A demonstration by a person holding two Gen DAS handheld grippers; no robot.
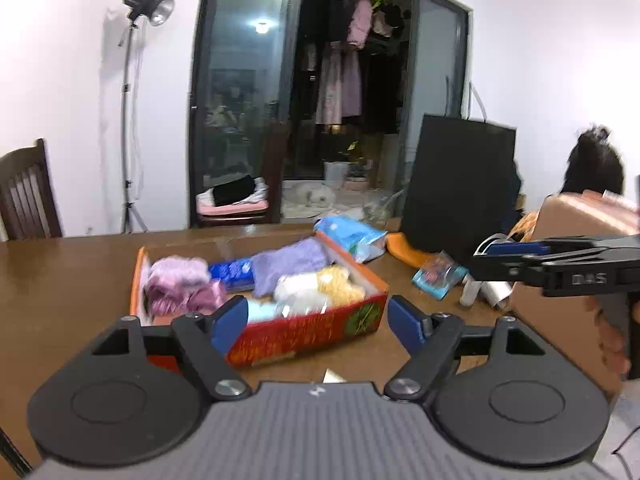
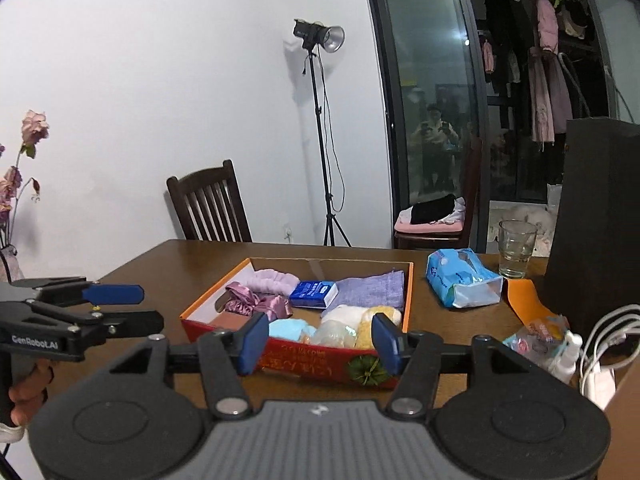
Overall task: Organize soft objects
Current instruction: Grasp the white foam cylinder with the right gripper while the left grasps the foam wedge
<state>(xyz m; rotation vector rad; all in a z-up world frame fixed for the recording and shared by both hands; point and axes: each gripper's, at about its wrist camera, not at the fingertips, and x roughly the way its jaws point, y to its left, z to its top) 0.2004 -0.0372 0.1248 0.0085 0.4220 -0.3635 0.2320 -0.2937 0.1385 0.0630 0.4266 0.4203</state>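
A red and orange cardboard box (image 2: 304, 364) stands on the brown table (image 2: 460, 328). Inside lie a pink satin cloth (image 2: 256, 302), a lilac fluffy piece (image 2: 274, 280), a small blue tissue pack (image 2: 314, 294), a folded purple cloth (image 2: 372, 290), a white and yellow plush (image 2: 368, 318) and a light blue soft item (image 2: 286, 328). My left gripper (image 1: 318, 322) hangs open just before the box (image 1: 312, 332), nothing between its fingers. My right gripper (image 2: 320, 340) is open too, empty, above the box's near wall. Each gripper shows in the other's view: the right gripper (image 1: 496, 260), the left gripper (image 2: 132, 308).
A blue wipes pack (image 2: 460, 280), a glass (image 2: 516, 248), an orange sheet (image 2: 524, 300) and a tall black bag (image 2: 600, 220) stand right of the box. White cables (image 2: 600, 344) and small packets (image 2: 536, 336) lie at the near right. A wooden chair (image 2: 212, 204) stands behind the table.
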